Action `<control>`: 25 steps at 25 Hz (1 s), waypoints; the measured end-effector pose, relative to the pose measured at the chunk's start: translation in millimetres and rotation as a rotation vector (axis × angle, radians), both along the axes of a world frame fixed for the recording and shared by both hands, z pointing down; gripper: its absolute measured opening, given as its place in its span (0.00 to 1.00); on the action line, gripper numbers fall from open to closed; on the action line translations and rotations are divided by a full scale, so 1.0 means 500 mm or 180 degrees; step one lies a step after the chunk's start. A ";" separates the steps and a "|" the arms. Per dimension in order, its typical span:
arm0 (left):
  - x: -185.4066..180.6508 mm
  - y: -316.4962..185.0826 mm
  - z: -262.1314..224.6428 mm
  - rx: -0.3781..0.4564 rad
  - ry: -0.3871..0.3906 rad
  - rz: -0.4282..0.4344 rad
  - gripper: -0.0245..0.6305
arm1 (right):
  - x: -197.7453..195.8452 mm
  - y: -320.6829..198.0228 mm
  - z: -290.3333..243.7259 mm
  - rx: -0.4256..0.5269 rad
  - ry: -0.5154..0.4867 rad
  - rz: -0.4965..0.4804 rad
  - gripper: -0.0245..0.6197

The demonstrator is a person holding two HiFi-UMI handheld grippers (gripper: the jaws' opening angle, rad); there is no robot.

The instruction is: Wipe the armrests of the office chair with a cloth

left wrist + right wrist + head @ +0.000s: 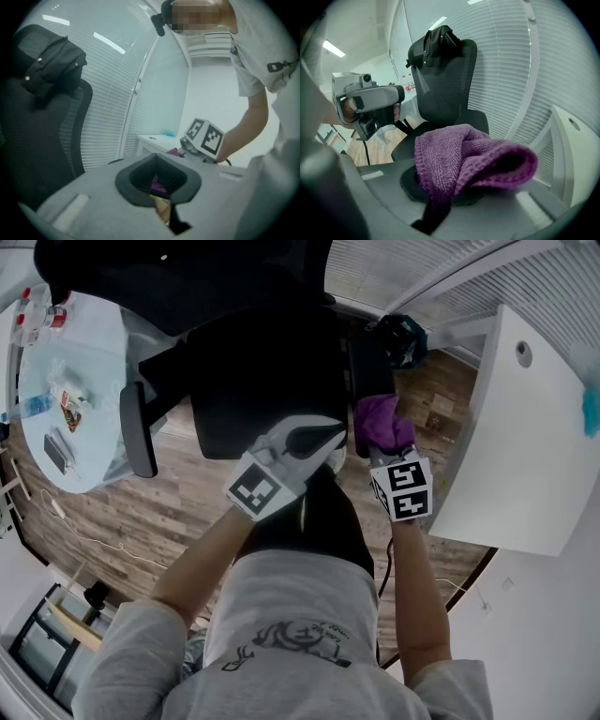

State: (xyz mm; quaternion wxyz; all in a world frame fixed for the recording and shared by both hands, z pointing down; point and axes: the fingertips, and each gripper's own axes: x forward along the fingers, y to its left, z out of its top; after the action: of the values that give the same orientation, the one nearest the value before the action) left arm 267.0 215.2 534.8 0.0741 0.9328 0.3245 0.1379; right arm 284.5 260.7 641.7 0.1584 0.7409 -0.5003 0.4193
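Bunched, nubbly purple cloth (464, 157) sits clamped in the right claw (389, 454).

No words or numbers can be read anywhere: the shirt print (286, 645) is too blurred, the packet (71, 411) on the table (98, 352) is too small, and the left cube (255, 489) and right cube (406, 488) bear only black-and-white square markers.

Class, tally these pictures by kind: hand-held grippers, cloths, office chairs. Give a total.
Hand-held grippers: 2 (left hand-held gripper, right hand-held gripper)
Cloths: 1
Office chairs: 1
Total: 4
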 end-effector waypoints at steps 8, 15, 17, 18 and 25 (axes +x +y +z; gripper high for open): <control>0.009 -0.031 0.009 -0.0020 -0.0033 -0.0050 0.04 | 0.097 -0.084 0.010 0.0005 0.0089 -0.0040 0.09; 0.016 -0.055 0.010 -0.0022 -0.0029 -0.0072 0.04 | 0.172 -0.148 0.018 -0.0085 0.0160 -0.0136 0.09; 0.016 -0.062 0.010 -0.0025 -0.0022 -0.0082 0.04 | 0.190 -0.166 0.021 -0.0121 0.0180 -0.0169 0.09; 0.016 -0.065 0.009 -0.0023 -0.0015 -0.0082 0.04 | 0.198 -0.174 0.022 -0.0136 0.0185 -0.0179 0.09; 0.010 -0.067 0.015 -0.0019 -0.0040 -0.0079 0.04 | 0.228 -0.202 0.025 -0.0183 0.0226 -0.0197 0.09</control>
State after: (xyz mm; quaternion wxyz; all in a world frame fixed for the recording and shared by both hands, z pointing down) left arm 272.0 181.9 542.1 0.0807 0.9357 0.3128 0.1419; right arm 398.4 159.6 654.4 0.2102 0.7346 -0.5047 0.4018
